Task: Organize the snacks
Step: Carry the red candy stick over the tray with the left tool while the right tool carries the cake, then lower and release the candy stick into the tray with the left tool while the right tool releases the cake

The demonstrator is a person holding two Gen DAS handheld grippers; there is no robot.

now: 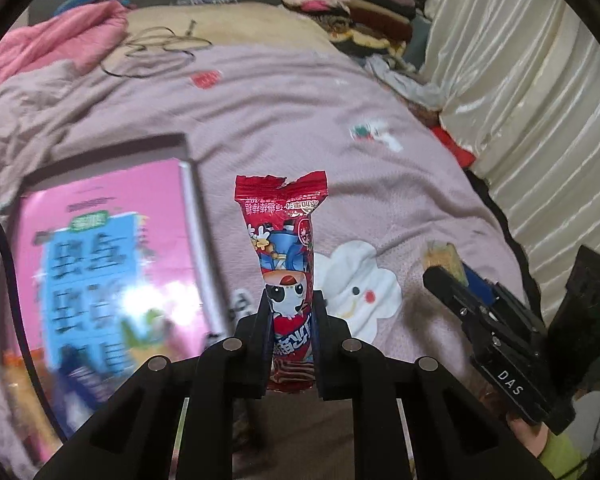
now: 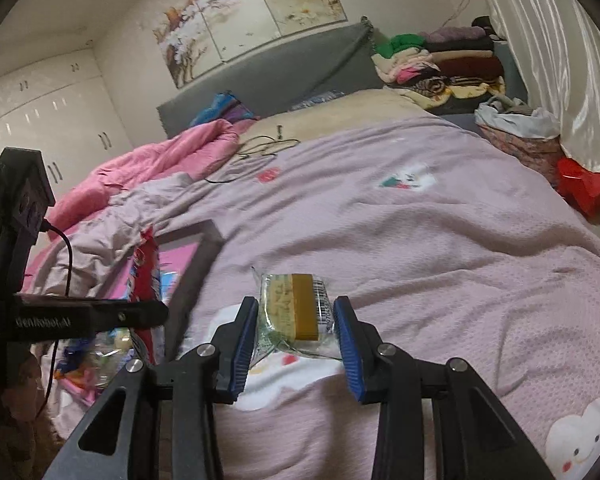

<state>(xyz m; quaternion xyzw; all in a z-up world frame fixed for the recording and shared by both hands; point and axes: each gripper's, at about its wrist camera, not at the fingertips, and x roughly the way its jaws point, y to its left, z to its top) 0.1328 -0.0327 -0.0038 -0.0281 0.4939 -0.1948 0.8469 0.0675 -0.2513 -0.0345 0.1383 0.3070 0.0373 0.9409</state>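
1. Above the mauve bedspread (image 1: 284,120), the left gripper (image 1: 290,312) is clamped on a red snack packet (image 1: 286,248); the packet stands upright between the pads, its crimped top end clear of the fabric.
2. Left of that packet, an open box (image 1: 188,184) with a dark rim lies on the bed. A pink-and-blue snack bag (image 1: 100,264) fills most of it; the view there is blurred.
3. The right gripper (image 2: 296,320) holds a clear-wrapped cake (image 2: 296,308) with a brown band and a barcode. The blue pads press on the wrapper from both sides.
4. In the left wrist view, the right gripper appears at the lower right, with the cake end protruding from its tip.
5. In the right wrist view, the red snack packet is seen edge-on over the box rim, beside the left gripper body.
6. A cloud motif (image 1: 356,284) is printed on the bedspread beneath both grippers.
7. Folded clothes (image 2: 444,56) are stacked at the head of the bed, next to the curtain (image 2: 540,40).
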